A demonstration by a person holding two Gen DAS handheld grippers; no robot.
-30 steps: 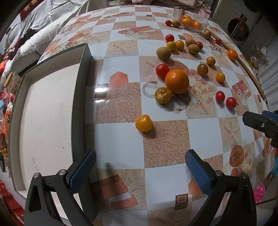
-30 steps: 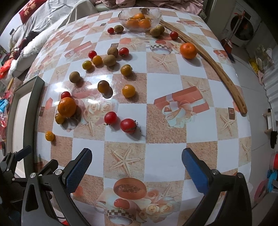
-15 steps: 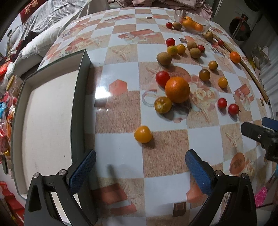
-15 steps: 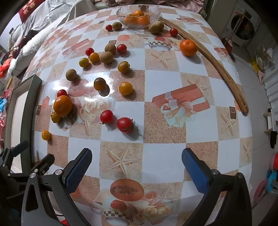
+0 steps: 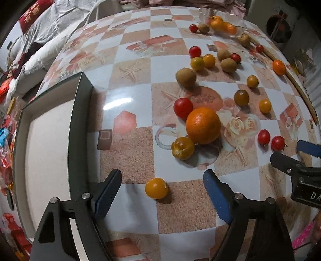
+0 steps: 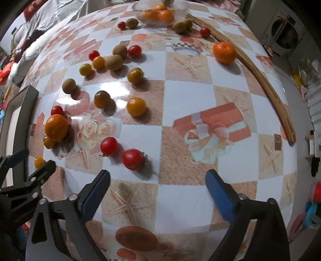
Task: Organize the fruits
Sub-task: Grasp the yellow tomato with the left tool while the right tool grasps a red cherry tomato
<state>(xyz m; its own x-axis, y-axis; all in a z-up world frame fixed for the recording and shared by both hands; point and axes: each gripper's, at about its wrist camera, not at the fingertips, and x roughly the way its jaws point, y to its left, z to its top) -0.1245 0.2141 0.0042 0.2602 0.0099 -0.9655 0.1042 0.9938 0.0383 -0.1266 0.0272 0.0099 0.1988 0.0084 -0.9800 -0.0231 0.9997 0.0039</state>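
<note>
Left gripper (image 5: 162,192), jaws closing, brackets one yellow tomato (image 5: 156,188); right gripper (image 6: 157,192), closing on nothing, has two red tomatoes (image 6: 132,159) at eleven o'clock.

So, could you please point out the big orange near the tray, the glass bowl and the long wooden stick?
big orange (image 5: 203,125): left wrist view, middle of its peel.
glass bowl (image 6: 181,10): right wrist view, its right rim.
wooden stick (image 6: 260,80): right wrist view, midway along its length.

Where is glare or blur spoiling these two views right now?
Left wrist view: a bright glare patch on the tablecloth beside the tray; fruit stays sharp. Right wrist view: glare near the brown tomato, and the red tomato looks slightly smeared.
</note>
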